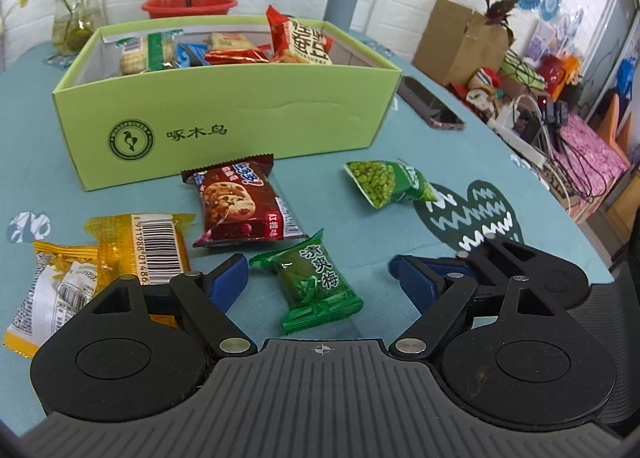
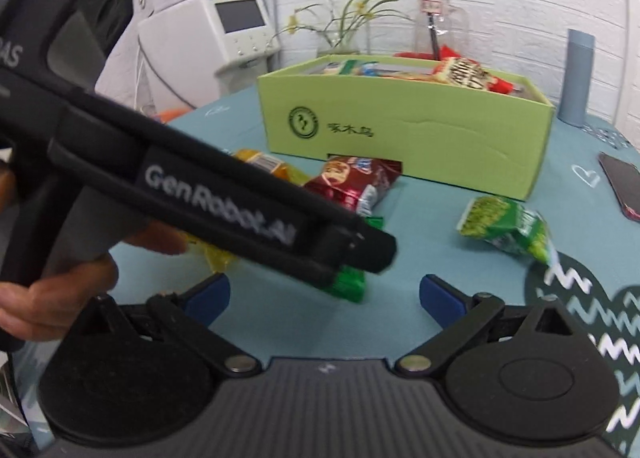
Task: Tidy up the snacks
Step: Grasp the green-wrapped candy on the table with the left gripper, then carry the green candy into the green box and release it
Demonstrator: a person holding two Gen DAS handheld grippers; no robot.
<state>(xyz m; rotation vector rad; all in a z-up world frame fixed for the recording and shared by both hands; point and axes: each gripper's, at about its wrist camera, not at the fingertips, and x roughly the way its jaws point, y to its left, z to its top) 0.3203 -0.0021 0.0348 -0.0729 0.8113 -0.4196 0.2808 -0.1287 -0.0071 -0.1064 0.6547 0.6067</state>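
Plainly, the move ahead turns on the green plum-candy packet [image 1: 316, 282], which lies flat on the teal worktop [image 1: 400, 226] directly between the blue pads of the left tongs [image 1: 316, 282]. Those tongs stand wide, with clear cloth on either side of the packet and neither pad touching it. The packet's long axis runs roughly away from the camera, slightly slanted, so the pads would close across its short width.

In the right wrist view the right tongs [image 2: 324, 292] are also spread wide and hold nothing. The body of the left tool crosses that view on a slant, gripped by a hand [image 2: 60, 270], and its tip covers most of the same green packet [image 2: 352, 286]. So the left hand is much the nearer to this packet; the green-pea bag [image 2: 508, 230] lies ahead and to the right of the right tongs, well apart from them, and seems the likelier target for that side.

Other loose snacks sit near: a cookie packet [image 1: 240, 202] and yellow-wrapped packets [image 1: 132, 254]. The green box [image 1: 224, 118] behind them already holds several snacks, so sorting looks partly done.
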